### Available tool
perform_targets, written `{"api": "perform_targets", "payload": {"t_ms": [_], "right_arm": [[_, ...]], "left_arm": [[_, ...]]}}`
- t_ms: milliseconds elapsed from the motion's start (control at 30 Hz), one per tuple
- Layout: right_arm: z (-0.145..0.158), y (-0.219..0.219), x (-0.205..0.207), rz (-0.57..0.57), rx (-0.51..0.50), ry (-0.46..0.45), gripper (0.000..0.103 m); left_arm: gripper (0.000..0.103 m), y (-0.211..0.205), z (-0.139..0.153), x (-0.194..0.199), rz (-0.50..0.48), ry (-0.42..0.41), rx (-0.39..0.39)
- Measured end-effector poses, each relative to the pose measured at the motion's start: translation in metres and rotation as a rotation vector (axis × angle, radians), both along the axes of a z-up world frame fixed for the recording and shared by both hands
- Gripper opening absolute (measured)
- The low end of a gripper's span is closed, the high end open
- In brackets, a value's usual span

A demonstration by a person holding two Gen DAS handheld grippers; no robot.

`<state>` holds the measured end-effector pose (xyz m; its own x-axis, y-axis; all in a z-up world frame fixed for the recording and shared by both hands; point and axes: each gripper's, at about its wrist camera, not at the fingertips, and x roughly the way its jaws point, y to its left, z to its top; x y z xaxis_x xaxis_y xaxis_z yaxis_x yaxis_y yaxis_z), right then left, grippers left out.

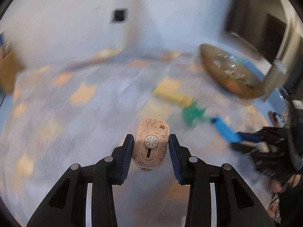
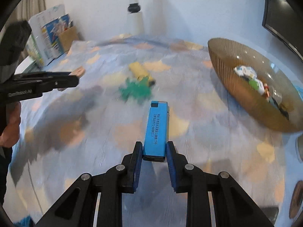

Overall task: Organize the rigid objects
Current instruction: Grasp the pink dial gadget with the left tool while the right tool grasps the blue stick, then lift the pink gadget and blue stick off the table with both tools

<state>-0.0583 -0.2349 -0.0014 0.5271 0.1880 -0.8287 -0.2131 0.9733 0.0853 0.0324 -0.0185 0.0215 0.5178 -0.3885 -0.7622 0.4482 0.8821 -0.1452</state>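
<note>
Left gripper [image 1: 150, 141] clamped on pink speckled piece [image 1: 151, 143], right gripper [image 2: 154, 146] on blue lighter [image 2: 156, 130]; likely bound for brown bowl [image 2: 223, 71].

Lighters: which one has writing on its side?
The blue lighter, pinched in the right gripper. The yellow lighter lying on the cloth shows none.
</note>
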Motion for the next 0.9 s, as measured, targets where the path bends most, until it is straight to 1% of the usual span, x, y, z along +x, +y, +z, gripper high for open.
{"api": "perform_targets", "payload": {"t_ms": [33, 133, 167, 200, 233, 267, 367, 400, 433, 500, 600, 667, 733, 767, 833, 900], "right_arm": [[0.0, -0.002, -0.007, 0.003, 0.002, 0.0, 0.025], [-0.004, -0.006, -0.014, 0.007, 0.025, 0.015, 0.025], [-0.004, -0.007, -0.011, -0.005, 0.033, 0.022, 0.028], [-0.004, -0.008, -0.01, -0.016, 0.044, 0.037, 0.03], [-0.004, -0.008, -0.007, -0.024, 0.06, 0.052, 0.037], [-0.004, -0.006, -0.005, -0.027, 0.059, 0.058, 0.041], [-0.006, 0.008, 0.004, -0.059, -0.02, 0.047, 0.041], [-0.007, 0.011, 0.005, -0.069, -0.032, 0.041, 0.041], [-0.007, 0.014, 0.007, -0.078, -0.034, 0.033, 0.041], [-0.008, 0.016, 0.01, -0.094, -0.03, 0.019, 0.041], [-0.009, 0.018, 0.008, -0.091, -0.033, 0.002, 0.036], [-0.009, 0.02, 0.005, -0.083, -0.038, -0.009, 0.032], [-0.008, 0.022, 0.002, -0.072, -0.052, -0.019, 0.028], [-0.008, 0.022, 0.0, -0.062, -0.051, -0.019, 0.027], [-0.007, 0.025, -0.003, -0.038, -0.025, -0.014, 0.026], [-0.007, 0.029, -0.008, -0.001, 0.035, 0.0, 0.025]], "left_arm": [[0.034, 0.006, -0.008, -0.006, 0.028, 0.009, 0.017], [0.035, 0.014, -0.023, -0.013, 0.095, 0.03, 0.025], [0.035, 0.013, -0.022, -0.016, 0.112, 0.007, 0.026], [0.035, 0.012, -0.023, -0.017, 0.12, 0.007, 0.034], [0.035, 0.01, -0.023, -0.018, 0.127, 0.002, 0.042], [0.035, 0.01, -0.023, -0.019, 0.129, -0.009, 0.054], [0.036, 0.004, -0.024, -0.023, 0.126, -0.031, 0.088], [0.041, 0.003, -0.026, -0.025, 0.123, -0.032, 0.09], [0.05, 0.003, -0.026, -0.026, 0.12, -0.029, 0.089], [0.054, 0.005, -0.026, -0.025, 0.129, -0.022, 0.086], [0.054, 0.007, -0.026, -0.023, 0.142, -0.021, 0.084], [0.054, 0.004, -0.026, -0.025, 0.141, -0.028, 0.102], [0.039, -0.002, -0.026, -0.027, 0.139, -0.048, 0.138], [0.033, -0.004, -0.026, -0.028, 0.131, -0.049, 0.133], [0.032, -0.006, -0.025, -0.03, 0.137, -0.049, 0.127], [0.032, -0.007, -0.025, -0.032, 0.142, -0.047, 0.123]]}}
